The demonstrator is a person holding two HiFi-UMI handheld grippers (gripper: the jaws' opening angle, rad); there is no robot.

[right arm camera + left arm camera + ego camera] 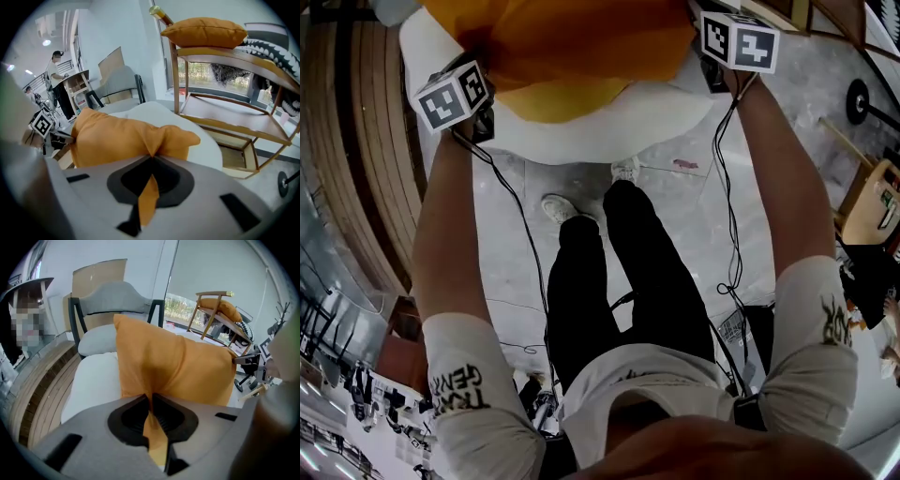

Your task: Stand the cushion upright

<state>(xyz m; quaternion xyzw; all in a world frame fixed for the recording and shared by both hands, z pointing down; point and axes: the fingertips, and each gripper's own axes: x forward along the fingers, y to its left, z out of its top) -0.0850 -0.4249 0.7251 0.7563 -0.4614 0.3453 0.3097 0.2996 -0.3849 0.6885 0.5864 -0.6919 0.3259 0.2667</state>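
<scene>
An orange cushion [567,42] hangs over the white seat [609,127] of a chair, held by both grippers at once. My left gripper [151,401] is shut on the cushion [173,364] at one edge, a fold of its cloth pinched between the jaws. My right gripper [151,161] is shut on the cushion [122,136] at the opposite edge, with orange fabric running down between its jaws. In the head view the left gripper [483,117] is at the cushion's left and the right gripper [712,70] at its right; both sets of jaws are hidden there.
The white seat [93,380] belongs to a grey-backed armchair [112,298]. A wooden shelf rack [225,89] with a second orange cushion [204,32] on top stands to the right. My legs [619,281] stand on the grey floor before the chair. People stand at the far left.
</scene>
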